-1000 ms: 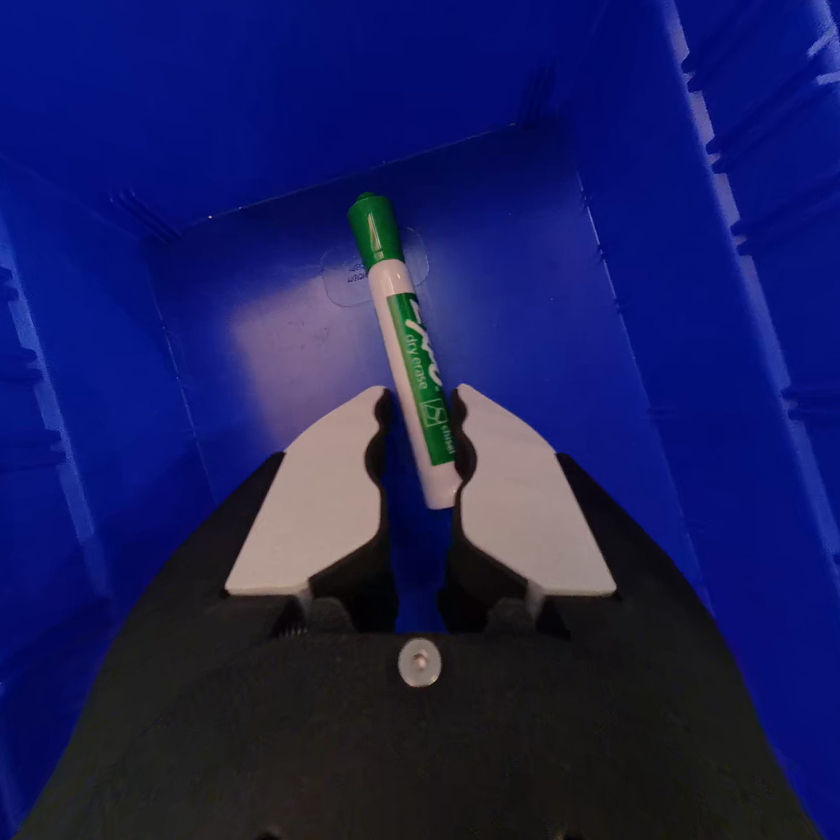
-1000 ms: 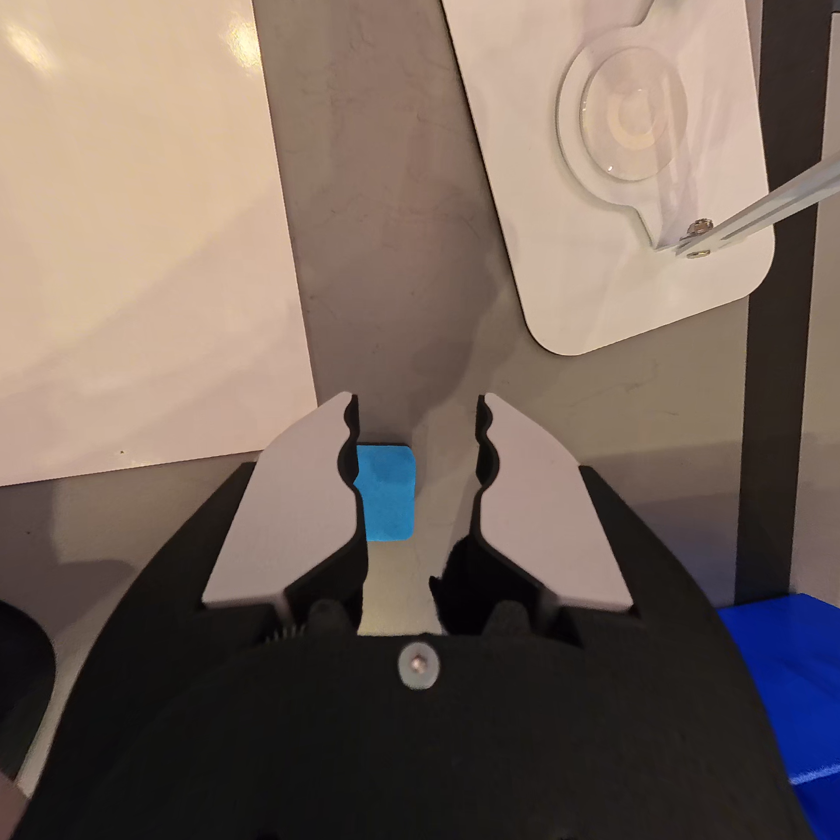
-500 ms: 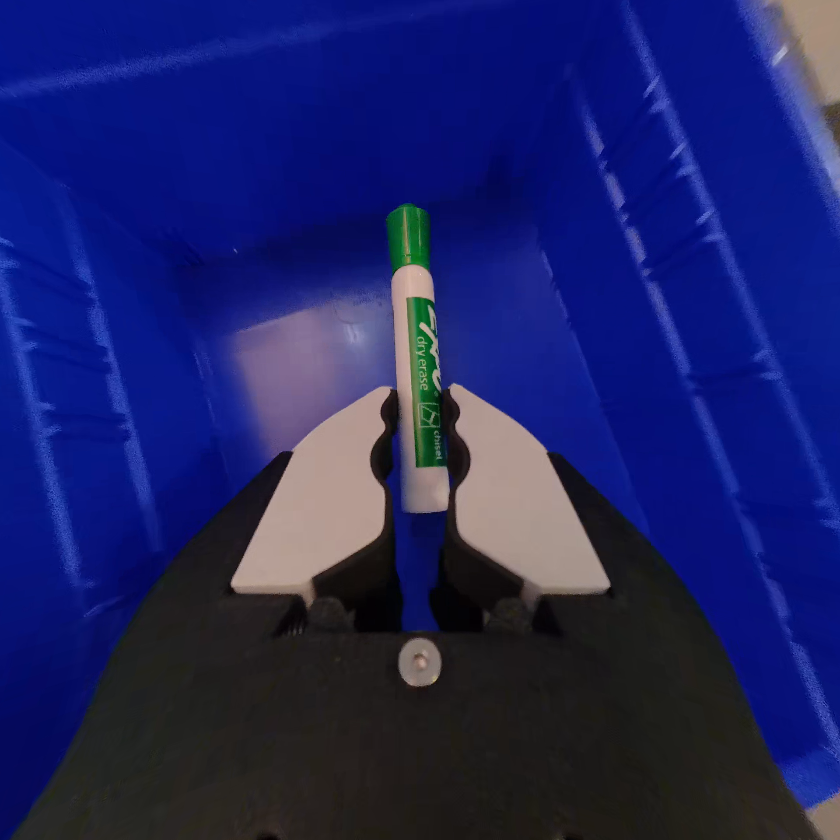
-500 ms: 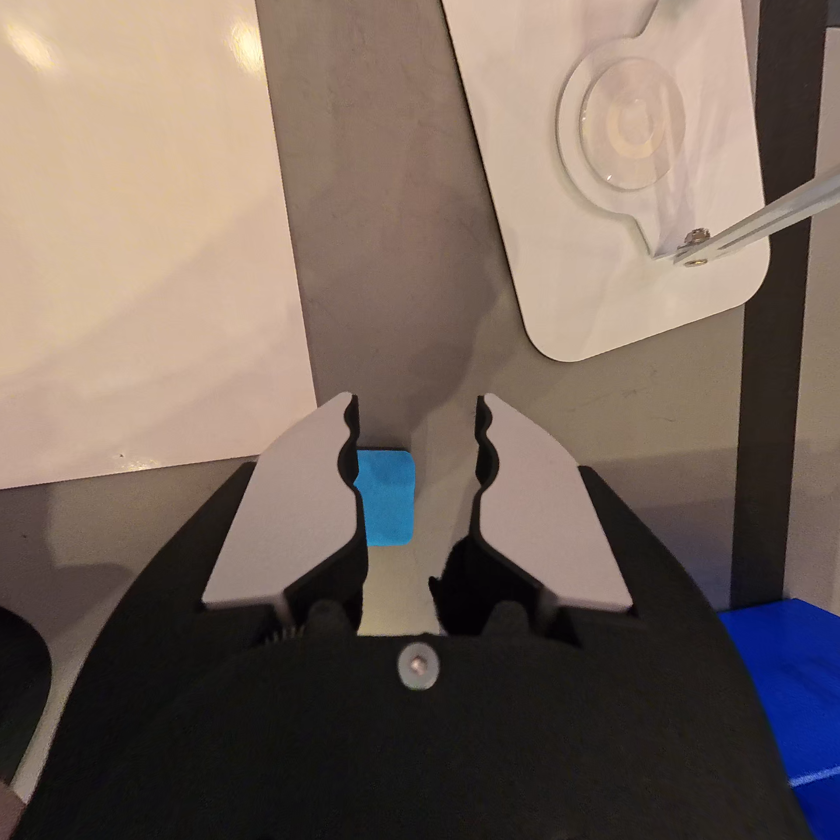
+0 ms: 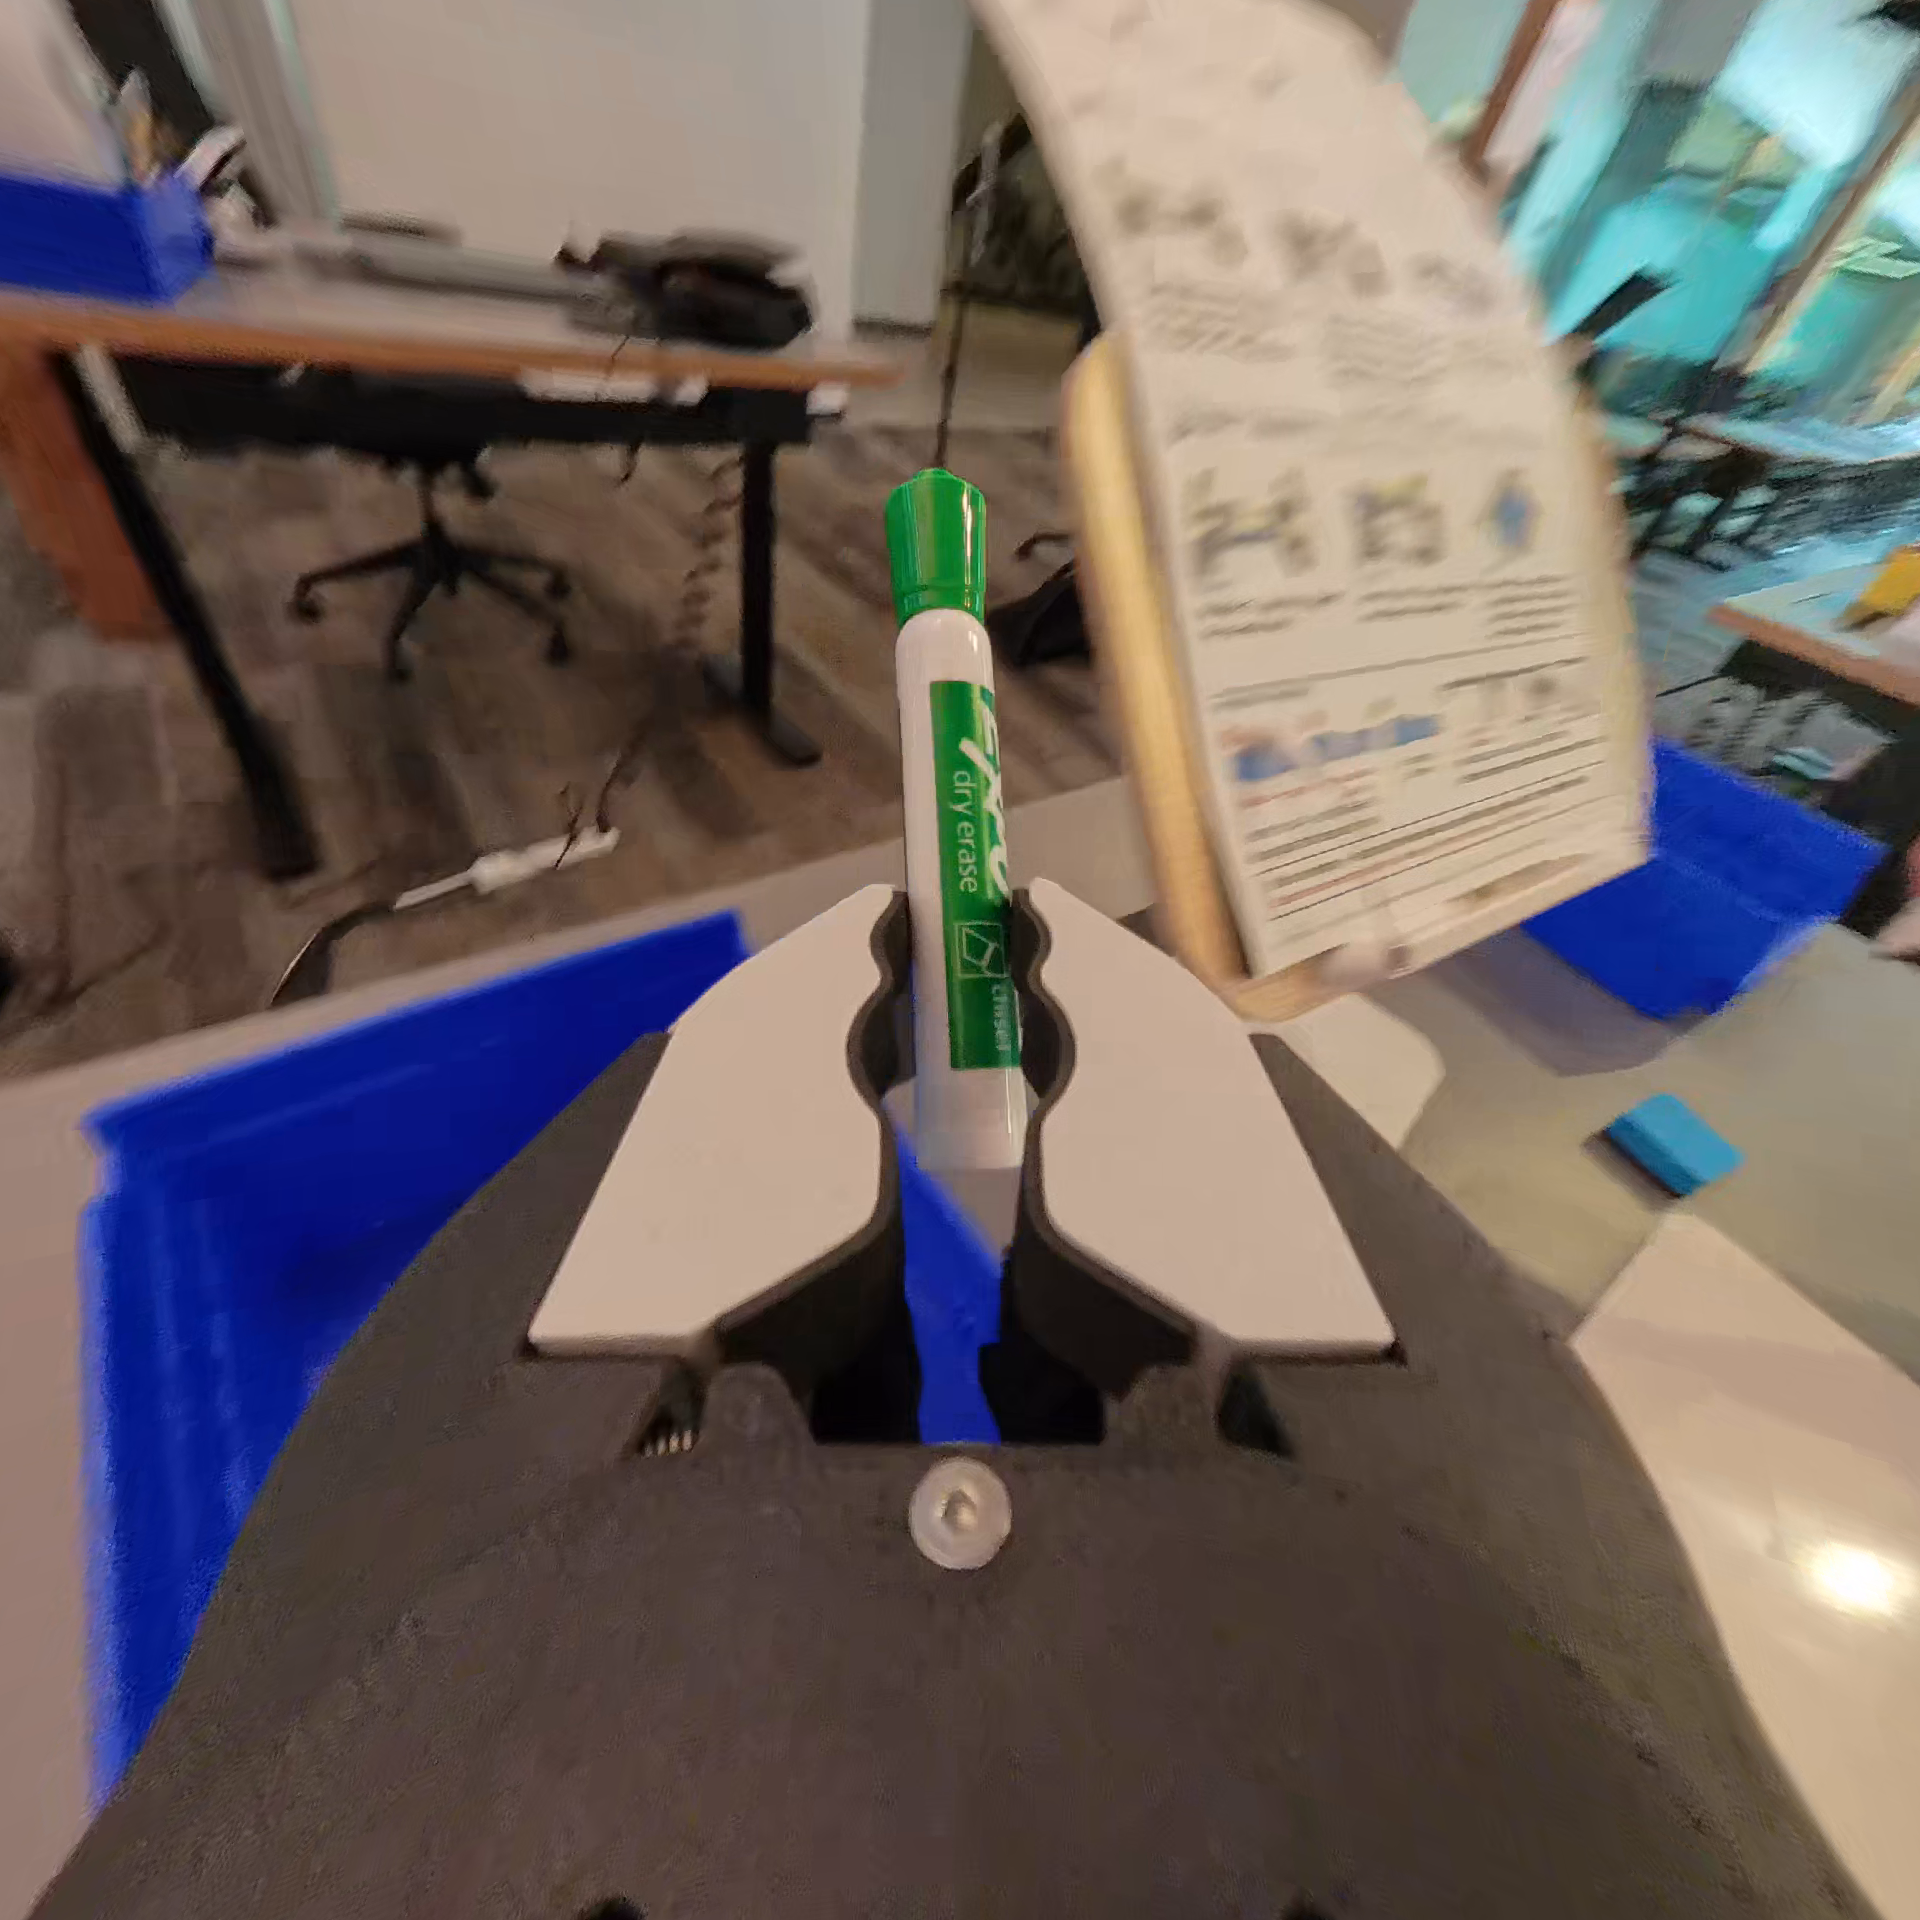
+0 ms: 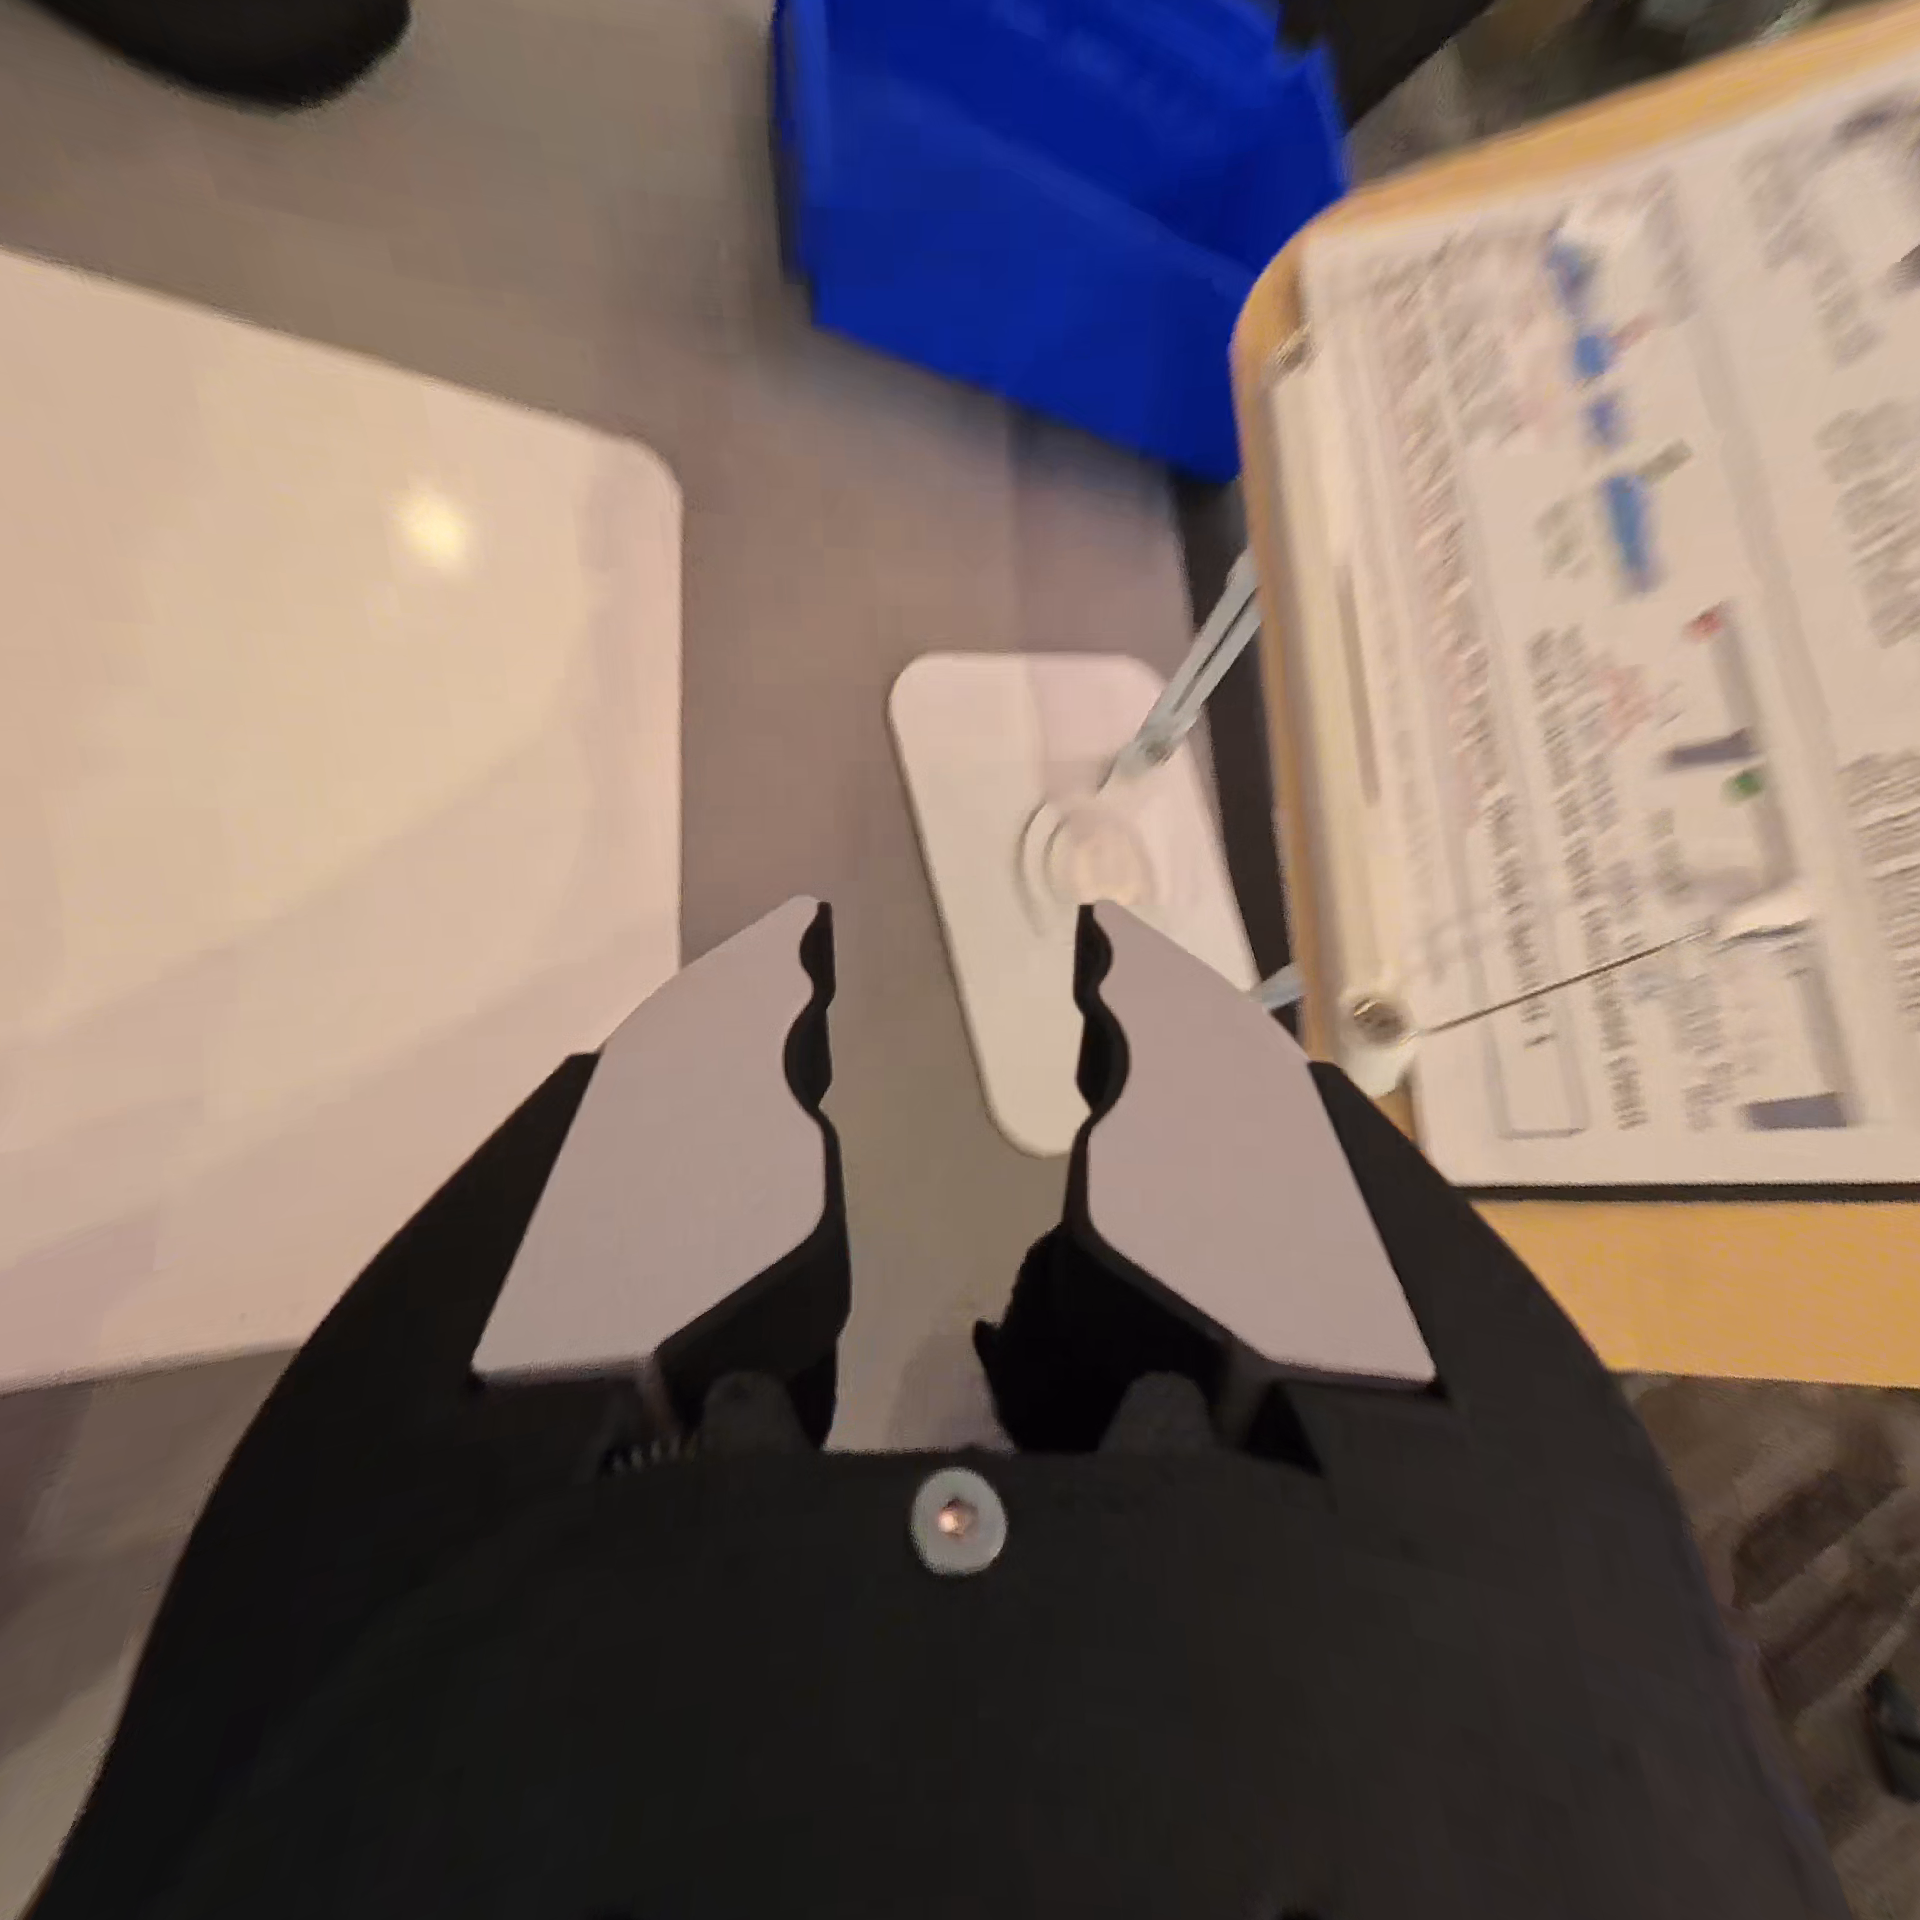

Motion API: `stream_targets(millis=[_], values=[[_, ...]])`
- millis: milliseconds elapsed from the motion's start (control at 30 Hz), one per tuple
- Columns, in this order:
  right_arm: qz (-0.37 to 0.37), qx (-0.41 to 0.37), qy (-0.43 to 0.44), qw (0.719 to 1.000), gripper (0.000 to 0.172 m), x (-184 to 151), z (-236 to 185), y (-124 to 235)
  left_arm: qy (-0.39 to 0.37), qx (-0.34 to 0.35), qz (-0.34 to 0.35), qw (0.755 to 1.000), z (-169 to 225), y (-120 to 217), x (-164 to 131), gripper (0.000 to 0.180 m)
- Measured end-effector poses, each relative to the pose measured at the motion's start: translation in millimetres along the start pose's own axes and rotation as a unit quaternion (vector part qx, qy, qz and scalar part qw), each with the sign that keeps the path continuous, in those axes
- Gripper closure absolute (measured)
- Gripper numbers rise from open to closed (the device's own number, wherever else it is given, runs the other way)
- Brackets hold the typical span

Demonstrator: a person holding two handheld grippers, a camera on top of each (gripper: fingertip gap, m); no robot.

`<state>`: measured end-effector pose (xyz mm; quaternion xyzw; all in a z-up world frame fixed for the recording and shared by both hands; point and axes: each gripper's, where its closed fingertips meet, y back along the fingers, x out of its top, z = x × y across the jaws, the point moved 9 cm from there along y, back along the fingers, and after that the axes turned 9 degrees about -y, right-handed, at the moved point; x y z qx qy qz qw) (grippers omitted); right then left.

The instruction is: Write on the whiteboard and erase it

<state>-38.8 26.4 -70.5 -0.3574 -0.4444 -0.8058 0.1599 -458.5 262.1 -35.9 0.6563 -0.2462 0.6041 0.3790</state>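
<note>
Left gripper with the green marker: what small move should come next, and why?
Probably carry the marker toward the right gripper so its green cap can be pulled off. The left gripper is clamped on the barrel above the blue bin, the cap is still on, the right gripper's jaws stand open and empty, and the whiteboard is blank.

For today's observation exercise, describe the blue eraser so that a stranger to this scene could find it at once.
Start at the grey tabletop in the left wrist view. Right of the left tool, below the tilted clipboard, lies the eraser. It is a small, light blue block, paler than the deep blue bins nearby.
</note>
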Motion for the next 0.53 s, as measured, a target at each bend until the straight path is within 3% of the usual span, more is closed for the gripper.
stream_targets(millis=[233,433,533], values=[[0.156,-0.153,0.020,0.976,0.115,56,-7,-1,-0.026,-0.166,0.113,0.979,98,-7,41,0.161],[0.226,-0.214,0.010,0.950,0.108,77,-22,-22,0.034,-0.323,0.149,0.934,192,-51,25,0.161],[0.246,-0.236,0.002,0.940,0.105,80,-29,-36,0.076,-0.371,0.146,0.914,222,-68,11,0.161]])
